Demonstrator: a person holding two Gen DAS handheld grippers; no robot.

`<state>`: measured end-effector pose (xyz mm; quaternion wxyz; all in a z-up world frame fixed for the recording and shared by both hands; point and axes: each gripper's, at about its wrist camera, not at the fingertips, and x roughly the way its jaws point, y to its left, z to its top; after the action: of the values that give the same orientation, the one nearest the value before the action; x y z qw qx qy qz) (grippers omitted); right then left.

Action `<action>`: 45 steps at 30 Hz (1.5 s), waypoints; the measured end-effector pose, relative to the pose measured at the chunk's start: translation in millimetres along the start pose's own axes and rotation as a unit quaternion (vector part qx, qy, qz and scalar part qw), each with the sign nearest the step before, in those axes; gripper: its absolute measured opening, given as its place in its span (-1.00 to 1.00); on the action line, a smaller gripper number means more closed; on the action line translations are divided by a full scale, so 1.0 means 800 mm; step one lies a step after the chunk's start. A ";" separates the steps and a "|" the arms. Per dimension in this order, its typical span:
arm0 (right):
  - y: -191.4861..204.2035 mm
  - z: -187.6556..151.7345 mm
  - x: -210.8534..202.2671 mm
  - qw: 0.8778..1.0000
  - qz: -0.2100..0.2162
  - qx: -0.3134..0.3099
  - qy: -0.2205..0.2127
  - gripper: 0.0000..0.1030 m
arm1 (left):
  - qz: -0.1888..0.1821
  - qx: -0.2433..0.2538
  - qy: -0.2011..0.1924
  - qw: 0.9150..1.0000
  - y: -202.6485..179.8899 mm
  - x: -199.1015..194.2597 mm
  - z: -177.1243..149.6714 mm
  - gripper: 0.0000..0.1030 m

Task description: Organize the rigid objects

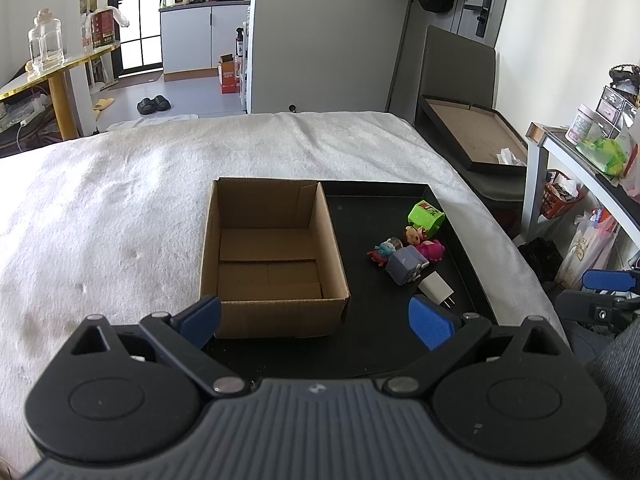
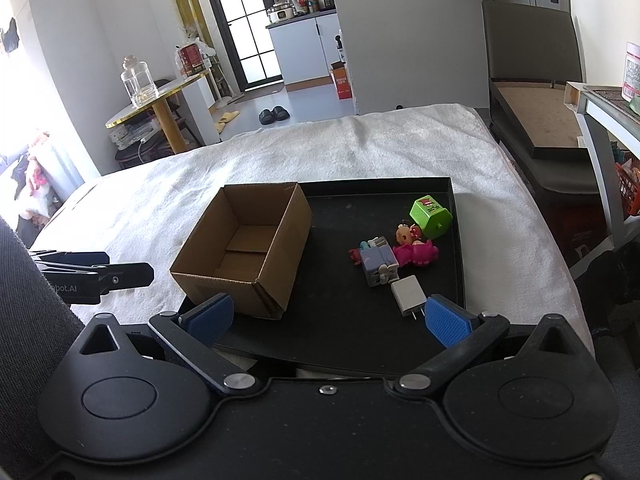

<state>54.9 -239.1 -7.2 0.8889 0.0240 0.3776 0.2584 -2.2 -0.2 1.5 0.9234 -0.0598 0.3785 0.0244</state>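
Tongs with blue pads are filling the bottom of both wrist views, and each pair is standing wide open with nothing between its pads. Left tongs are hovering over the near edge of a black tray, facing an open cardboard box. Right tongs are hovering over the same near edge, slightly further right, and their right pad is sitting just beside a white charger plug, though the view does not make clear whether they are touching.

The tray is lying on a bed covered by a white blanket. The box is sitting on the left part of the tray, upright, with nothing inside it. A small cluster of toys is lying on the right part of the tray, well apart from the box. A green toy house is resting nearest the far right corner. Just in front of it, a small doll in pink is lying on its side. A grey-blue cube toy is sitting beside the doll, touching it, with what may be a tiny red and blue figure at its left. The charger plug is lying closest to the tongs, prongs pointing toward the near edge.
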 end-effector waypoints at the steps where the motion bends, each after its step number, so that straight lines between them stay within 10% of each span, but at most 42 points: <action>1: 0.000 0.000 0.000 1.000 0.000 0.000 0.000 1.00 | 0.000 0.000 0.000 1.000 0.000 0.000 0.000 0.93; 45: -0.021 0.002 0.047 1.000 0.006 -0.002 0.010 1.00 | 0.041 0.022 0.018 0.999 0.003 0.043 0.028 0.93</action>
<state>85.4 -235.4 -34.5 0.8835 0.0219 0.3862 0.2643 37.7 4.8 -7.1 0.9157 -0.0238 0.3977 0.0528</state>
